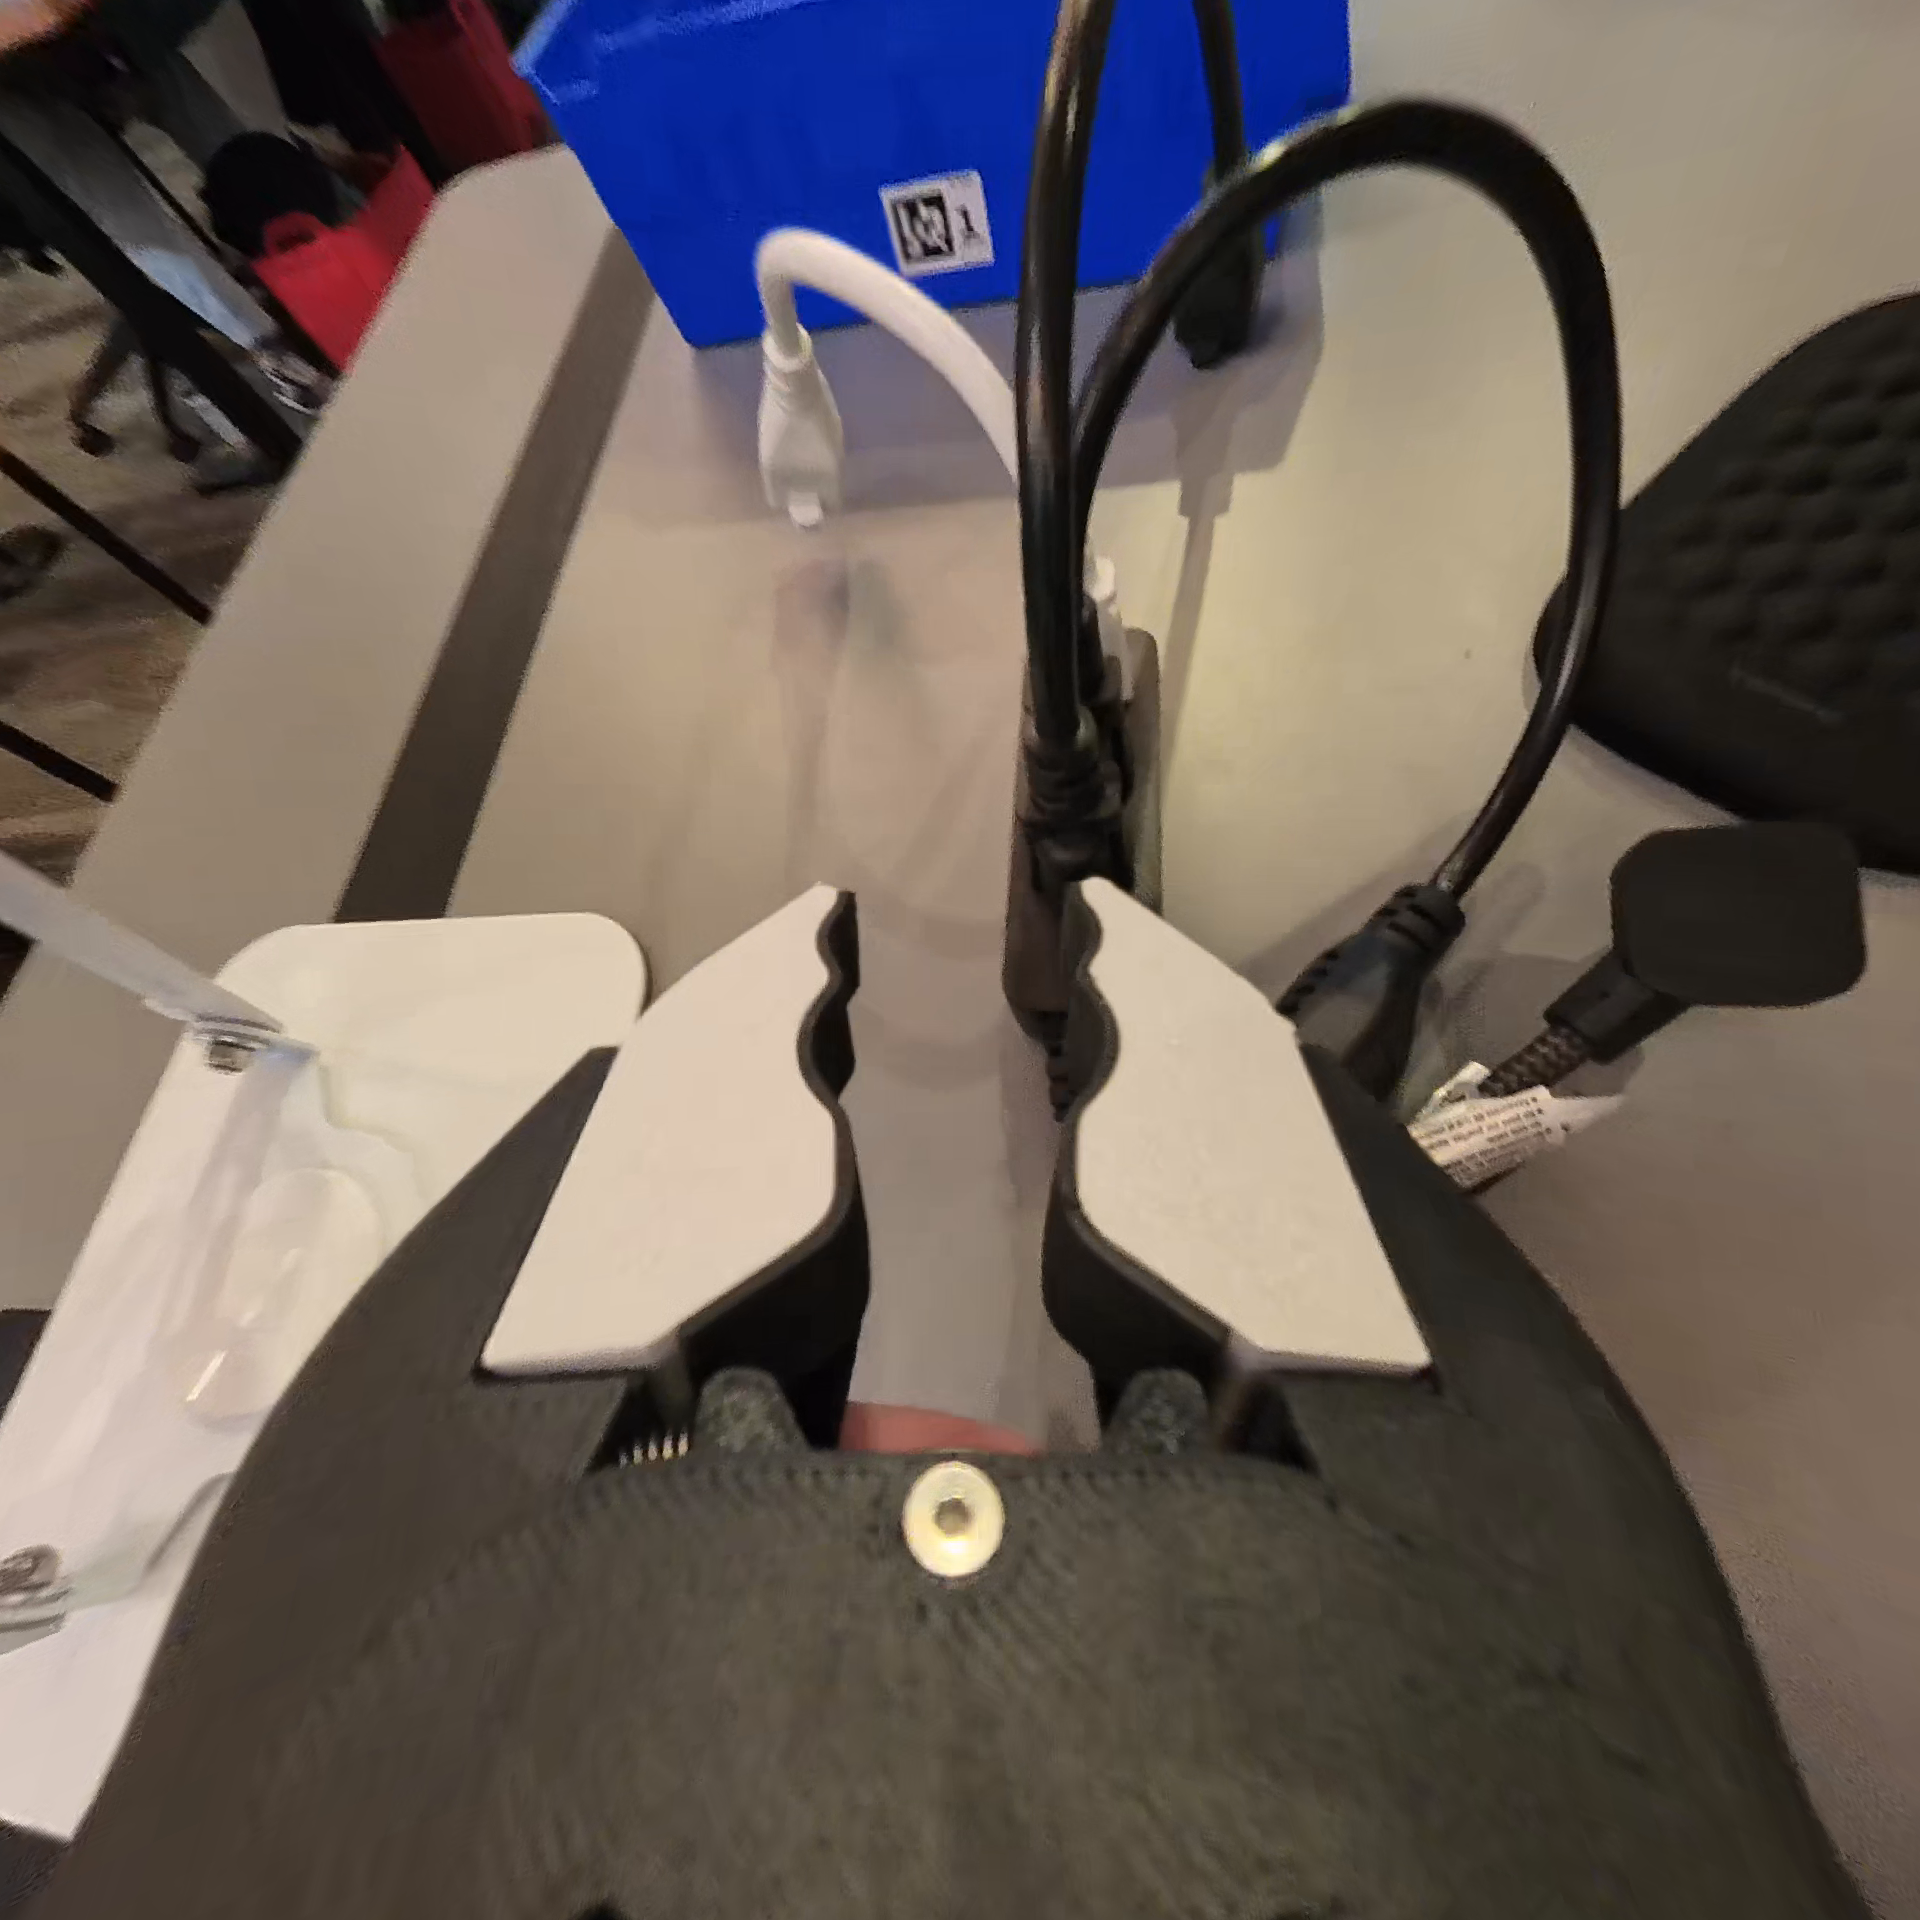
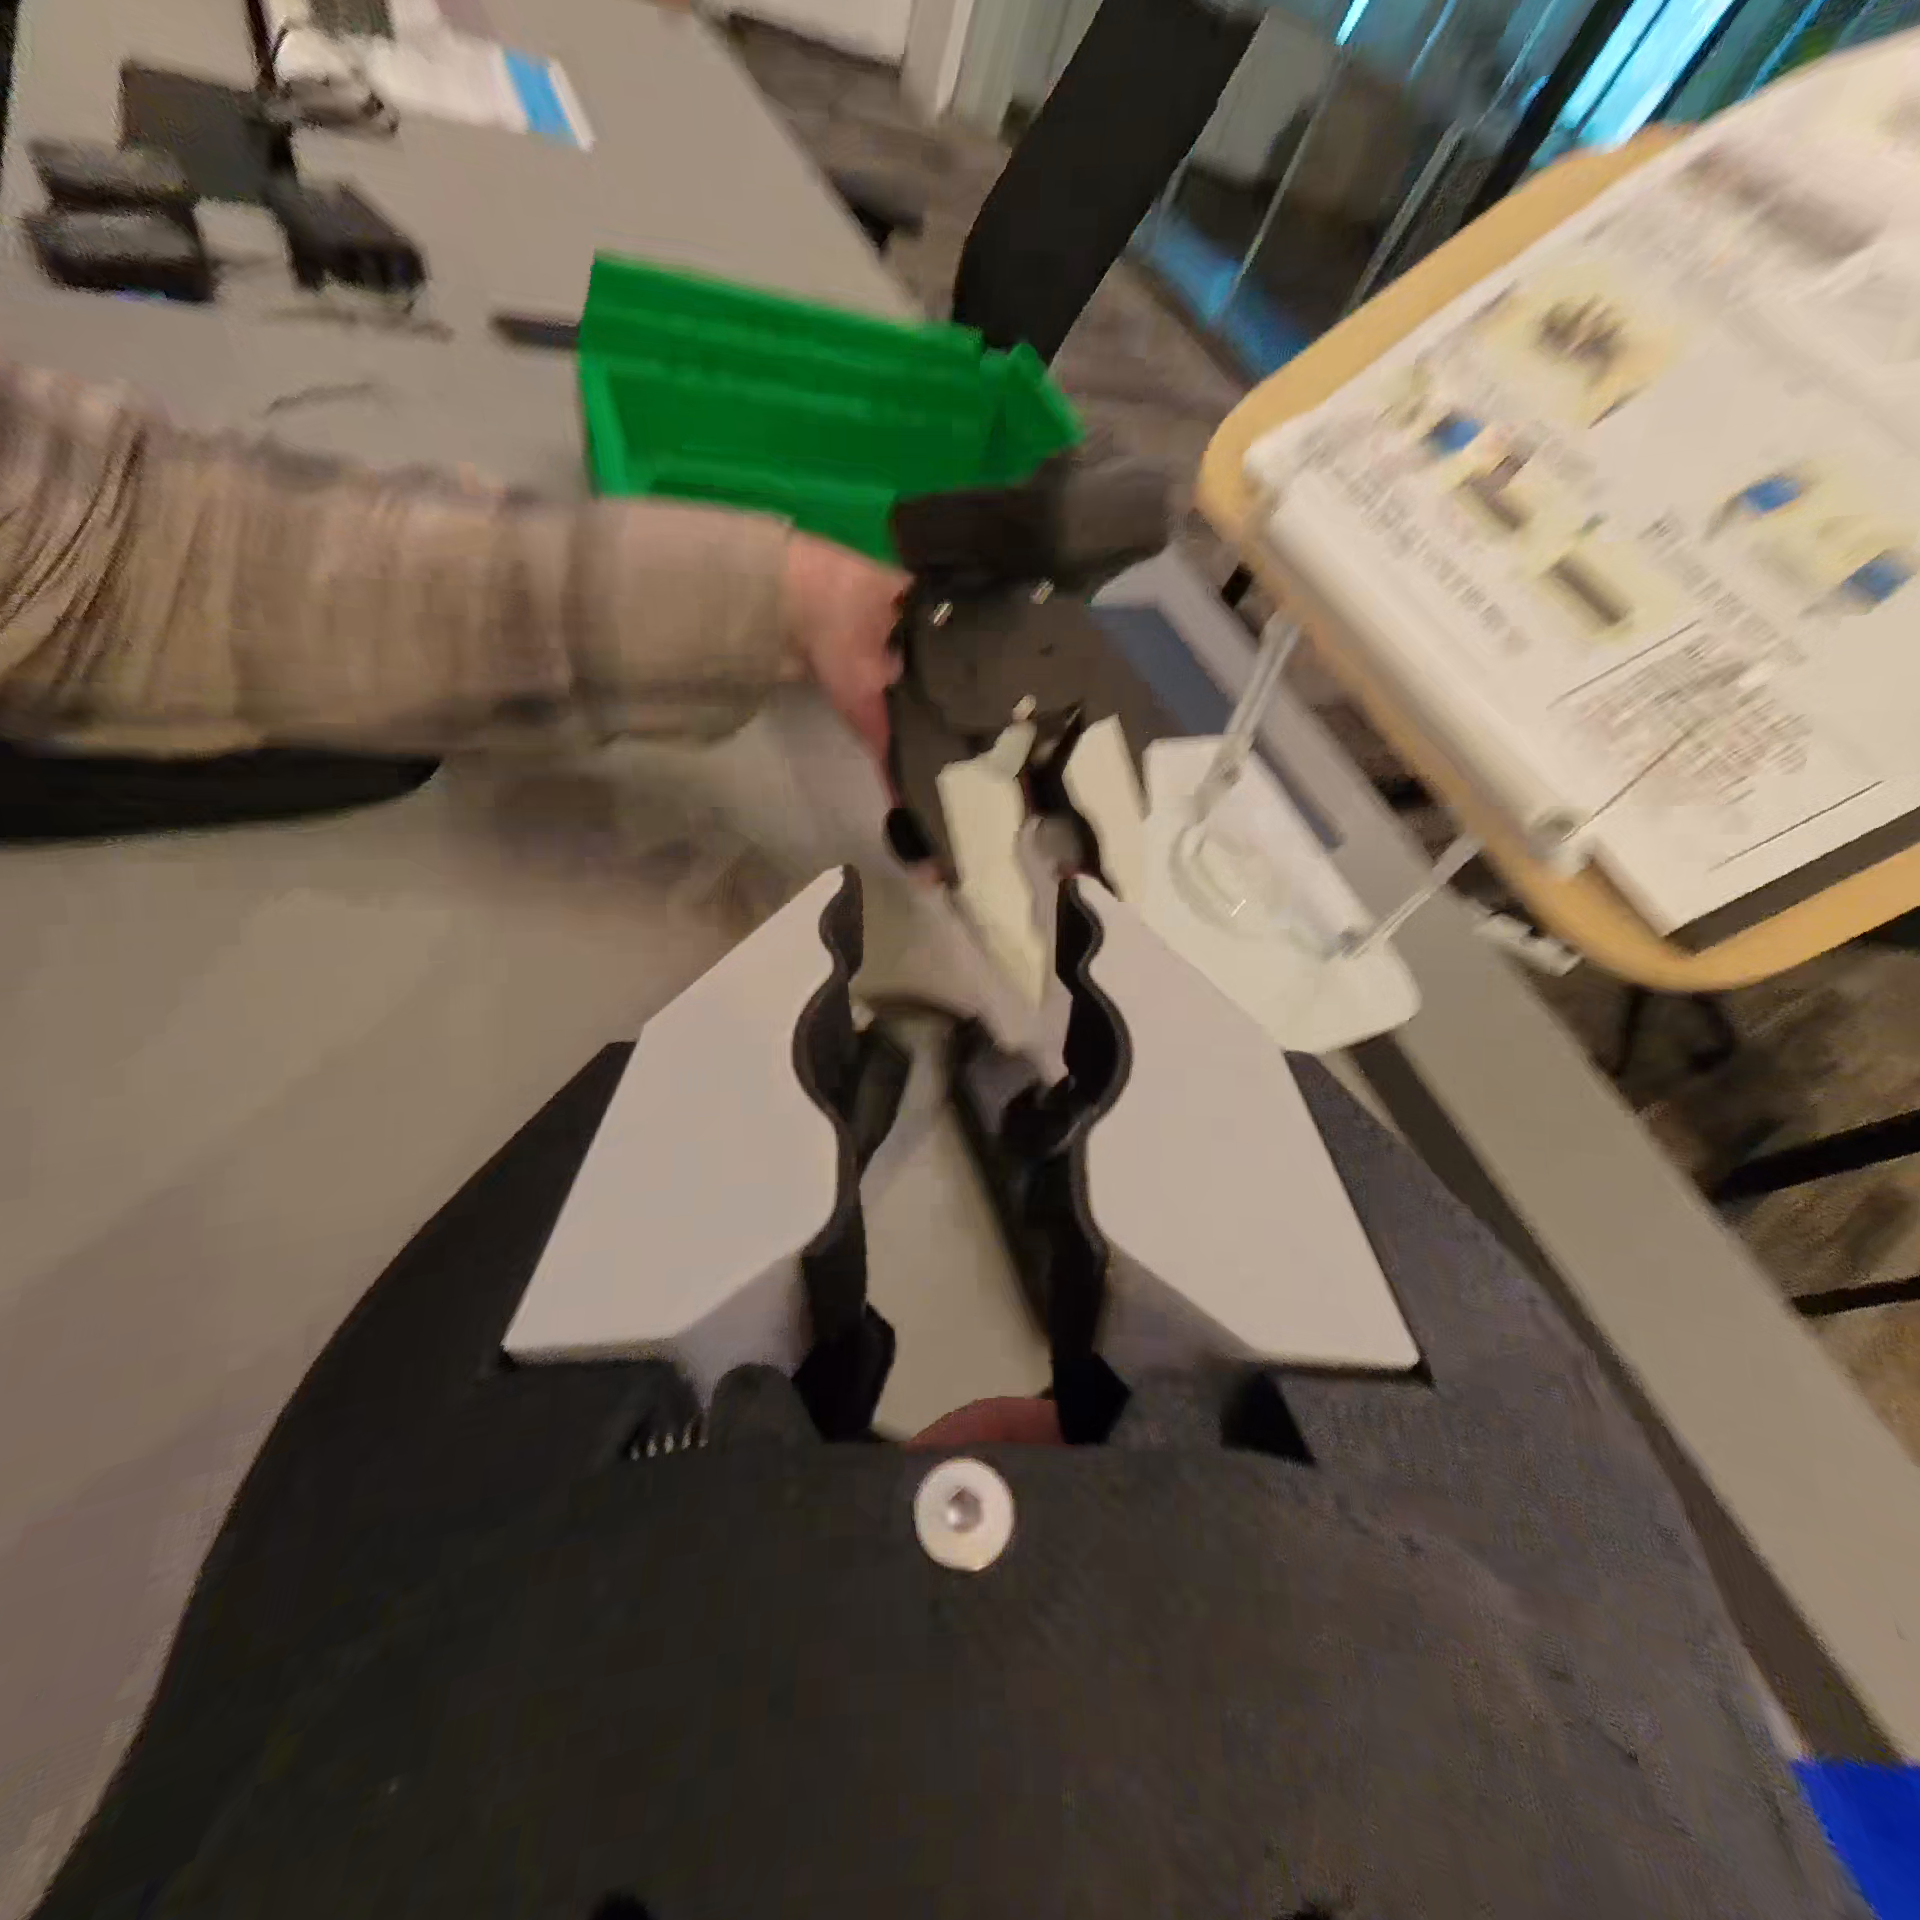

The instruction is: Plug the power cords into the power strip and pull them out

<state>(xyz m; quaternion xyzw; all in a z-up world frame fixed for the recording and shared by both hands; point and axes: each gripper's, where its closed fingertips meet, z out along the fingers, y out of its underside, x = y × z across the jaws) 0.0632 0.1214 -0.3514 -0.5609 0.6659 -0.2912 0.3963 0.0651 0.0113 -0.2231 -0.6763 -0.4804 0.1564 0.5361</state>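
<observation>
Between the left gripper's (image 1: 966, 914) parted jaws lies bare table (image 1: 644, 644); a black plug (image 1: 1060, 831) touches its right fingertip, seated in the strip (image 1: 1138, 769) just ahead. Right gripper (image 2: 961, 888) gapes too (blurred), cords (image 2: 1049, 1164) between its fingers, ungripped.

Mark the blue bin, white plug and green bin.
blue bin (image 1: 790, 156): left wrist view, front wall.
white plug (image 1: 792, 416): left wrist view, plug body.
green bin (image 2: 769, 416): right wrist view, side wall.

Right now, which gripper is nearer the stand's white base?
Left. The white base lies just beside the left gripper, on its left; the right gripper faces it from farther off, past the left gripper.
</observation>
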